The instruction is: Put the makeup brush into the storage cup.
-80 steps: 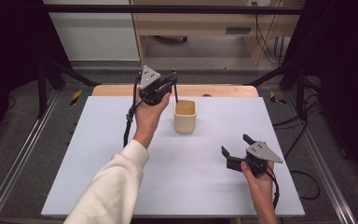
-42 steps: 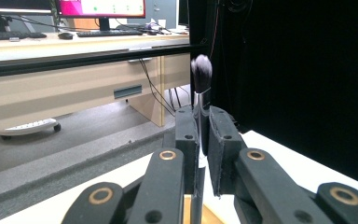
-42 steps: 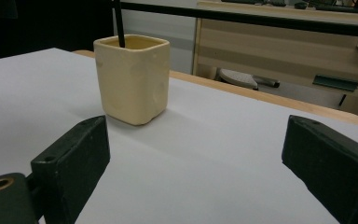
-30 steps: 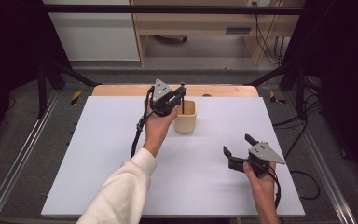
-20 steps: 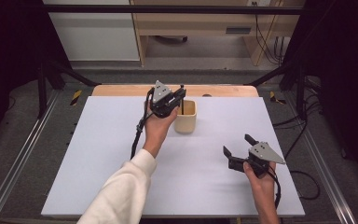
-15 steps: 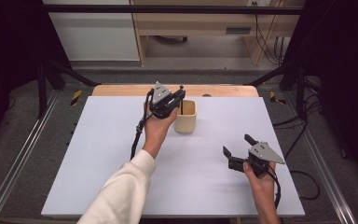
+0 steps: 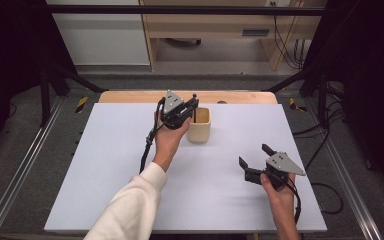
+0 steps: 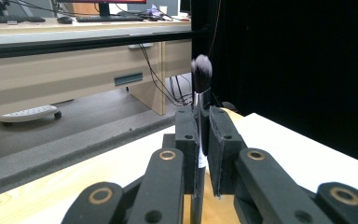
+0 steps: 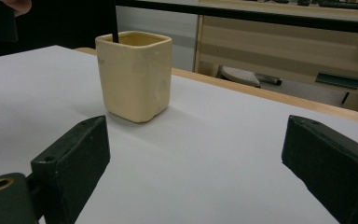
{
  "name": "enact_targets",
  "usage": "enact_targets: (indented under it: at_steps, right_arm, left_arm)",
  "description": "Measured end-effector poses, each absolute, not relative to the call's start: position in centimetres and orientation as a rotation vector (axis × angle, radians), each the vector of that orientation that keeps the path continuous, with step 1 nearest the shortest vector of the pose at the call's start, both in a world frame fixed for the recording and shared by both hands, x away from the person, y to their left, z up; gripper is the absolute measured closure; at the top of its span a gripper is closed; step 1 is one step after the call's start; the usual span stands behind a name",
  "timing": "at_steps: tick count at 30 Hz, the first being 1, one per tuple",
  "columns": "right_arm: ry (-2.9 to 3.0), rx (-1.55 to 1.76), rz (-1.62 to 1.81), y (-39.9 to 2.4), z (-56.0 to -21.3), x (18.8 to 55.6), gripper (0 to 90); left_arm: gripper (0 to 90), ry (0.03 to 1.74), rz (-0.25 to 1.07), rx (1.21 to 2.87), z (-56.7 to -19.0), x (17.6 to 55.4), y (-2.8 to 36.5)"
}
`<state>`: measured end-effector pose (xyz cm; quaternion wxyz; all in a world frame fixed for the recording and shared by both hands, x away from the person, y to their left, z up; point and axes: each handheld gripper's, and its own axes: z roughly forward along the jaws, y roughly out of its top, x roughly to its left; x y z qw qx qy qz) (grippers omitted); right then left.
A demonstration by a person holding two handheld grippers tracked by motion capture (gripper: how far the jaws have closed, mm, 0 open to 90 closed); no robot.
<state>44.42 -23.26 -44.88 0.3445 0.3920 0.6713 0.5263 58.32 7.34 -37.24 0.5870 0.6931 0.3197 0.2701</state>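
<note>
Your left gripper (image 7: pixel 192 106) is clamped on the makeup brush (image 8: pixel 201 100), held upright with its handle already dipping into the cream square cup (image 7: pixel 199 124) near the table's (image 7: pixel 100 165) far edge. Only lowering and letting go seems left. Your right gripper (image 7: pixel 254 159) waits with jaws apart near the right edge.

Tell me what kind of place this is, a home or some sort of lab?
Most likely a lab or office set up for recording. A white table stands inside a black frame with floor rails, a desk with keyboards sits behind, cables hang by the wooden furniture, and dark curtains close off the sides.
</note>
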Motion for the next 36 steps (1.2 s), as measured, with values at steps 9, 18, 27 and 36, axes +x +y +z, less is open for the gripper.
enact_targets:
  at_steps: [9,18,27,36]
  right_arm:
    - [1.746,1.017,1.365,-23.2,-44.9,44.4,7.9]
    - [1.746,1.016,1.364,-23.2,-44.9,44.4,7.8]
    - [1.739,1.019,1.363,-23.3,-44.9,44.5,7.5]
    - [1.743,1.022,1.358,-23.2,-44.9,44.4,7.5]
  left_arm:
    - [83.9,0.742,0.629,1.625,-37.7,58.1,7.4]
    - [83.7,0.744,0.630,1.629,-37.9,58.0,7.4]
    - [53.5,0.696,0.657,1.574,-36.9,57.0,7.7]
    - [28.1,0.658,0.661,1.580,-36.2,56.2,7.8]
